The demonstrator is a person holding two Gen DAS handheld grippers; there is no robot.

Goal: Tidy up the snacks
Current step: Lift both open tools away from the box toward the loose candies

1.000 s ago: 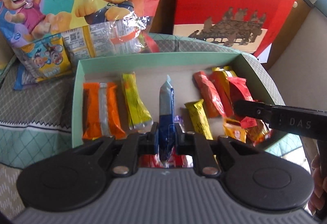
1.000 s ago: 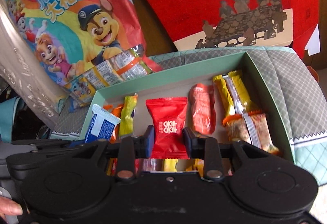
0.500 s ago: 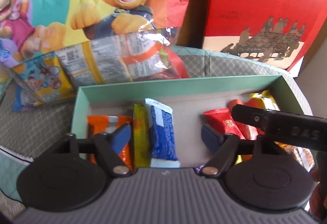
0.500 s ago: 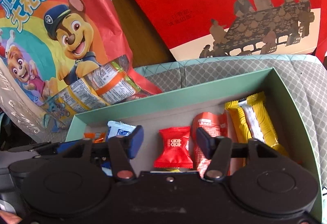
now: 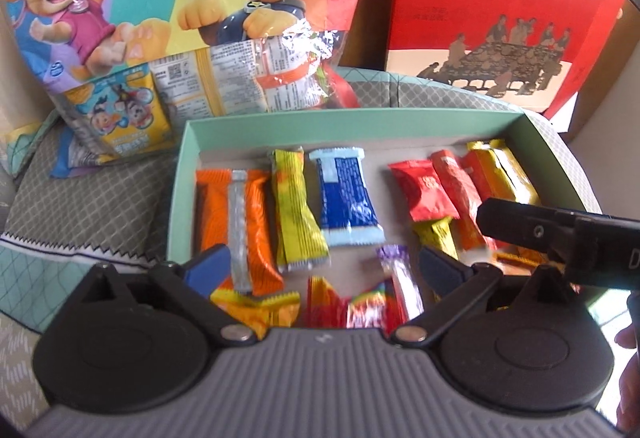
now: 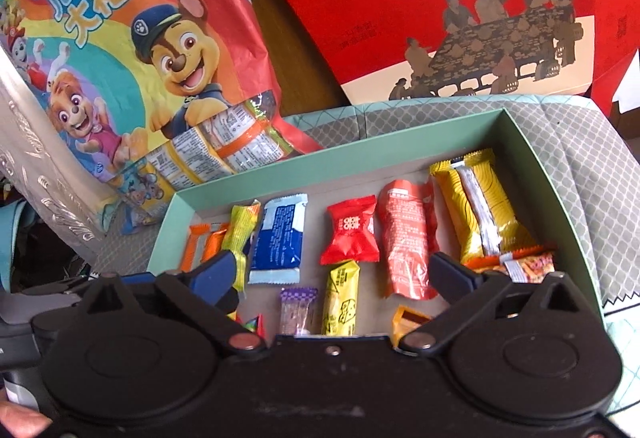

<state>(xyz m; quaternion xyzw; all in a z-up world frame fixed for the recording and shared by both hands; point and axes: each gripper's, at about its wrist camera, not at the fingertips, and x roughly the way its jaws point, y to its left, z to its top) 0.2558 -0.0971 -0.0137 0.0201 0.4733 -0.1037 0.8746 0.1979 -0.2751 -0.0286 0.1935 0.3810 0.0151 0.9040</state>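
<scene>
Both the left gripper (image 5: 322,266) and right gripper (image 6: 334,272) are opening wide, gripping nothing, hovering over the green tray's (image 5: 182,174) near edge; blue packet (image 5: 346,194) and red candy (image 6: 352,230) are probably lying loose.

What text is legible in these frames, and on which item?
"儿童零食大礼包": cartoon gift bag.
"萬福": red box, top right of the left wrist view; the characters before it are cut off.
"Cakes Laden With Myriad Blessings", faint: same red box, right wrist view.
Snack wrappers in the green tray: print too small or blurred.

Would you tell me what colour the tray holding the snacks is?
The tray is pale mint green with a grey floor, clearest in the right wrist view.
</scene>
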